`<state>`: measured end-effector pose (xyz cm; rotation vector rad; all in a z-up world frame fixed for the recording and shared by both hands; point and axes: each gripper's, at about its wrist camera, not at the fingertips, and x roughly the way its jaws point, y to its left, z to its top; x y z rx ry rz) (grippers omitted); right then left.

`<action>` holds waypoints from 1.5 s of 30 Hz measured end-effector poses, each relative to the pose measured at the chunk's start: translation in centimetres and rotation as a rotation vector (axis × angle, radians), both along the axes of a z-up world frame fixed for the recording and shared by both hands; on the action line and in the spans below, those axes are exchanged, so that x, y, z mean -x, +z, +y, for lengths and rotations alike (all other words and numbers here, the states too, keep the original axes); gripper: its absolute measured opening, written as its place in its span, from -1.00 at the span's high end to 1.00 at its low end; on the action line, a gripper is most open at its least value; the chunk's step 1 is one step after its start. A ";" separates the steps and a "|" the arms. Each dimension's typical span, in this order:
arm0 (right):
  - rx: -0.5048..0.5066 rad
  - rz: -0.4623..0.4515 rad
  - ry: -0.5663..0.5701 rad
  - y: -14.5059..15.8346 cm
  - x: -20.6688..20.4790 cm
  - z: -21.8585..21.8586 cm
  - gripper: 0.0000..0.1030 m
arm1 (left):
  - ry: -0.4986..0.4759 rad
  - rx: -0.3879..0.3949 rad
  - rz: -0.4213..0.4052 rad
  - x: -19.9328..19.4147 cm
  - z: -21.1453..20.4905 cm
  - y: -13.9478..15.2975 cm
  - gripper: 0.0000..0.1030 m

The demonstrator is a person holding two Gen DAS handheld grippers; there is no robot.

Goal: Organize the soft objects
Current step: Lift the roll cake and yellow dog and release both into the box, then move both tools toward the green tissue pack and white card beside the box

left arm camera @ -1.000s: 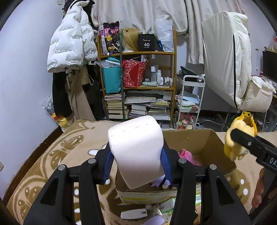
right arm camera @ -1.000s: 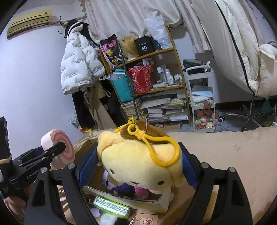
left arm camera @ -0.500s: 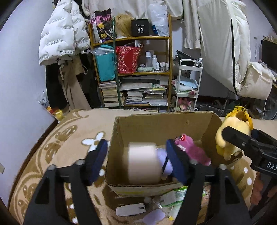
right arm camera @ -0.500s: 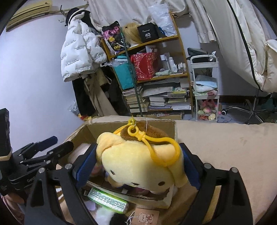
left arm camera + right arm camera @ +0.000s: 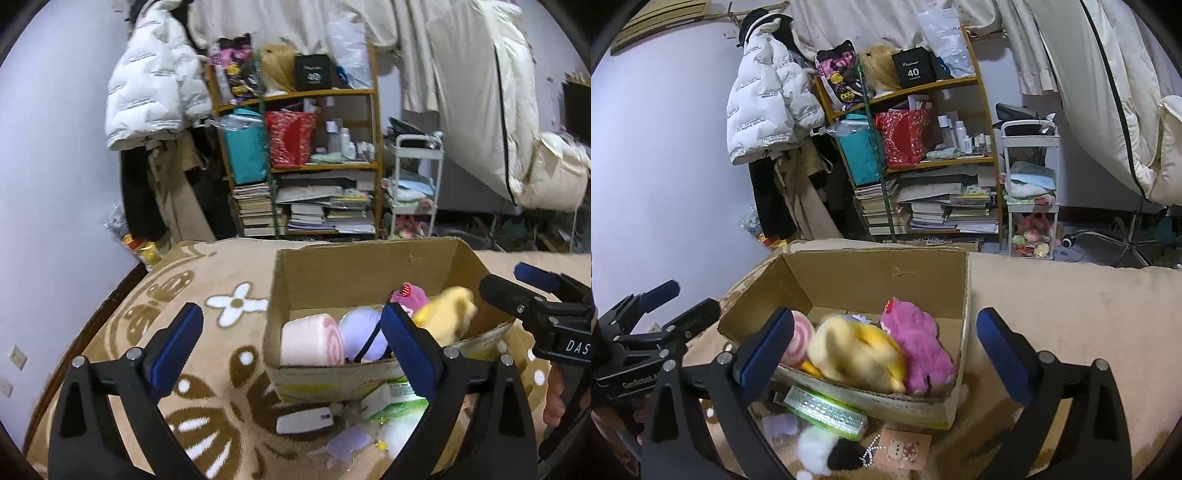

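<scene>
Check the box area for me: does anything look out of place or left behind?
Yes. The cardboard box holds the plush toys, but several small items lie loose on the blanket in front of it: a green packet, a white-and-black fluffy charm and a bear tag. The yellow plush is blurred, apparently just dropped.

- Left gripper point(image 5: 291, 341): jaws opening, blue pads wide apart, nothing clamped between them; it points down at the near edge of the cardboard box point(image 5: 369, 266).
- Box stands on a tan patterned blanket point(image 5: 207, 373), flaps open.
- Inside, left to right: pink swirl-roll plush point(image 5: 310, 341) on its side against the near wall, lavender plush point(image 5: 360, 332) touching it, pink plush point(image 5: 408, 295) behind, yellow plush point(image 5: 448, 317), motion-blurred.
- Right gripper point(image 5: 524, 295) enters from the right edge, just beside the box's right wall; its jaw state unclear here.
- Green-white packet point(image 5: 395, 400) and white tag point(image 5: 304, 421) lie before the box.
</scene>
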<state>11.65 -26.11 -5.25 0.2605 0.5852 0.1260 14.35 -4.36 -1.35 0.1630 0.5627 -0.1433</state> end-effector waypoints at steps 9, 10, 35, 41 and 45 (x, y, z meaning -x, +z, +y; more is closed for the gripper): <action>0.001 -0.015 0.007 1.4 2.8 0.6 -1.00 | 0.000 0.003 0.030 2.9 1.3 0.8 -0.98; 0.001 -0.015 0.008 1.6 3.1 0.8 -1.00 | -0.001 0.003 0.038 3.0 1.2 0.8 -0.98; 0.016 0.163 0.040 -1.8 4.0 2.9 -1.00 | 0.018 0.046 0.290 0.8 3.2 -2.8 -0.98; 0.024 0.204 0.069 -3.3 2.5 3.9 -1.00 | 0.030 0.050 0.339 -0.9 3.2 -4.2 -0.98; 0.054 0.217 0.084 -3.9 1.4 4.5 -1.00 | 0.025 0.029 0.365 -1.8 3.0 -5.1 -0.98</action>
